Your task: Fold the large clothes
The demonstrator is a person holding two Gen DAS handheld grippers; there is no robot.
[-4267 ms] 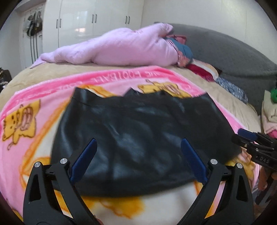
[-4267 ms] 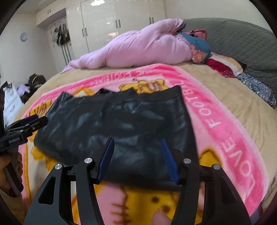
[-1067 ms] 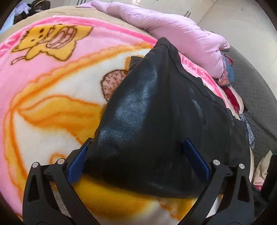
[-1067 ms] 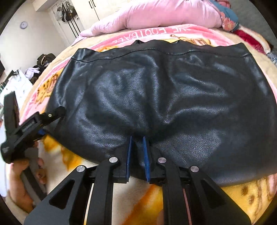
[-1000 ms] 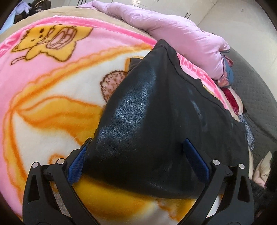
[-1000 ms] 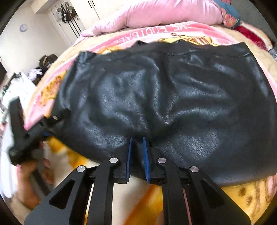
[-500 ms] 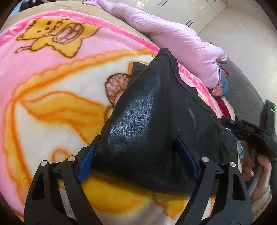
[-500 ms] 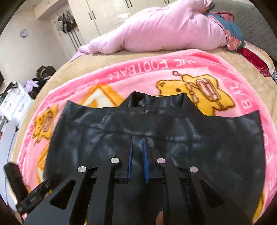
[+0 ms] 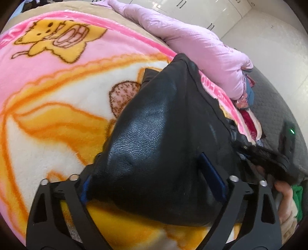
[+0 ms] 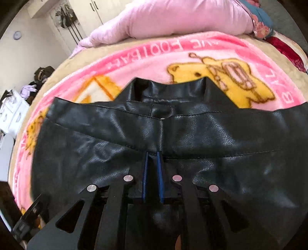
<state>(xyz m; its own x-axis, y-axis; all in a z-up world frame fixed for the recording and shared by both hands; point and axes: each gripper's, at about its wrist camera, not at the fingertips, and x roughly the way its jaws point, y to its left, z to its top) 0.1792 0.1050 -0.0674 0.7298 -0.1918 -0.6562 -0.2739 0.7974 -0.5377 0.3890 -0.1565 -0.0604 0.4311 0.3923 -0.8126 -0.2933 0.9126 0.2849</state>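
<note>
A black leather garment (image 10: pixel 211 134) lies on a pink cartoon blanket (image 9: pixel 48 80) on a bed. My right gripper (image 10: pixel 152 153) is shut on the garment's near hem and holds it above the garment's middle, short of the seamed far edge with its notch (image 10: pixel 169 90). In the left wrist view that gripper (image 9: pixel 240 140) and the hand holding it come in from the right. My left gripper (image 9: pixel 150 155) stands wide over the garment's near left corner (image 9: pixel 146 173). One pad (image 9: pixel 211 173) rests on the leather; the other is tucked under the edge.
A bunched lilac duvet (image 10: pixel 173 17) lies along the far side of the bed, with coloured pillows (image 9: pixel 248 98) beside it. A grey padded headboard (image 9: pixel 273 107) is at the right. White wardrobes (image 10: pixel 84 11) and clutter on the floor (image 10: pixel 30 86) are at the left.
My right gripper has carried the near hem up and over towards the far edge and now shows in the left wrist view. My left jaws have narrowed a little around the corner.
</note>
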